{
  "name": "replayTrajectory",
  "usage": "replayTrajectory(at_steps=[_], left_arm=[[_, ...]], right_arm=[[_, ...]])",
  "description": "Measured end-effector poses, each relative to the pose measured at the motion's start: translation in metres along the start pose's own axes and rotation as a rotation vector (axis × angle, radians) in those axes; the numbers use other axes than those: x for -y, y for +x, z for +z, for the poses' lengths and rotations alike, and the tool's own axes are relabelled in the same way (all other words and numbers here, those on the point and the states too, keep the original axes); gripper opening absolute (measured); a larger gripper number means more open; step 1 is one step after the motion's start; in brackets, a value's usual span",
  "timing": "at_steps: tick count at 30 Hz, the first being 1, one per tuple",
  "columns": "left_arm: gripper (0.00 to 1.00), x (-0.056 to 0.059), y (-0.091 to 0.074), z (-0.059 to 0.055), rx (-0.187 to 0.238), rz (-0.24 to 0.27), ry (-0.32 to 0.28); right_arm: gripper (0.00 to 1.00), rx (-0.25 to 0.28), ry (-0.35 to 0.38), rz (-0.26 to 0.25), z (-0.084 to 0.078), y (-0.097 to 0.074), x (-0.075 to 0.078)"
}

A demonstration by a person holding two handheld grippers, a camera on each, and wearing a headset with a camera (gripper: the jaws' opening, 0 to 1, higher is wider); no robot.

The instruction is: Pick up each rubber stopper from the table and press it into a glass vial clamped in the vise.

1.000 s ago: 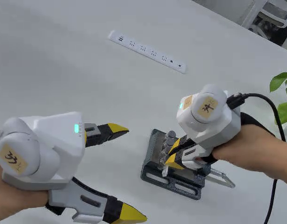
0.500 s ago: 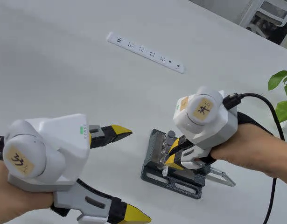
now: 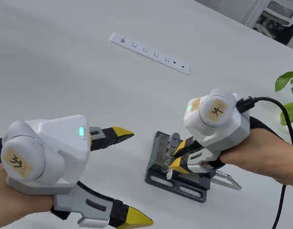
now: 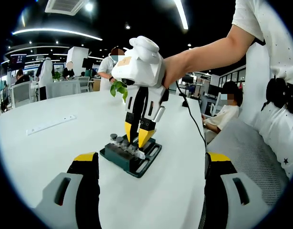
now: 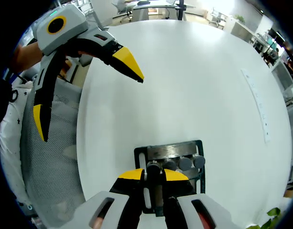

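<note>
White table: left hand-held gripper gapes; right hand-held gripper (above vise) closure unclear.

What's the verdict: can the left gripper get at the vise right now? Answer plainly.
Probably yes for the vise itself: the left gripper is open, with bare table between them. The vials look harder, since the right gripper sits over them, jaws shut on the end vial.

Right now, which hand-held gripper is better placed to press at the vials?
The right hand-held gripper: its closed jaws are at the end vial in the vise. The left hand-held gripper hangs open, apart.
</note>
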State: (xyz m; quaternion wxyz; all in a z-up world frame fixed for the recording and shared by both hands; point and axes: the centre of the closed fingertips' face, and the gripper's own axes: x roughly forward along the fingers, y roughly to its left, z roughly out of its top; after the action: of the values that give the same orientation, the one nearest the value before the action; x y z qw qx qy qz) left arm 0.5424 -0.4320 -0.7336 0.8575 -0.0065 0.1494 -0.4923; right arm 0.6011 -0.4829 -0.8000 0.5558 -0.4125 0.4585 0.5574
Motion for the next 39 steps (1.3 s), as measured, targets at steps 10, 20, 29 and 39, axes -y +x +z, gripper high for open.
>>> replayTrajectory(at_steps=[10, 20, 29, 39], left_arm=[[0.91, 0.001, -0.001, 0.0, -0.004, -0.001, -0.003], [0.9, 0.0, -0.002, -0.003, -0.003, -0.005, -0.009], [0.9, 0.0, -0.002, -0.003, 0.0, -0.004, -0.017], [0.89, -0.001, -0.001, -0.004, 0.006, -0.004, -0.02]], right_arm=[[0.03, 0.036, 0.013, 0.003, 0.001, -0.012, 0.002], [0.01, 0.039, 0.004, 0.016, 0.004, -0.007, 0.0], [0.01, 0.034, 0.004, 0.023, 0.003, -0.003, 0.001], [0.01, 0.024, -0.008, 0.025, 0.001, -0.002, 0.001]])
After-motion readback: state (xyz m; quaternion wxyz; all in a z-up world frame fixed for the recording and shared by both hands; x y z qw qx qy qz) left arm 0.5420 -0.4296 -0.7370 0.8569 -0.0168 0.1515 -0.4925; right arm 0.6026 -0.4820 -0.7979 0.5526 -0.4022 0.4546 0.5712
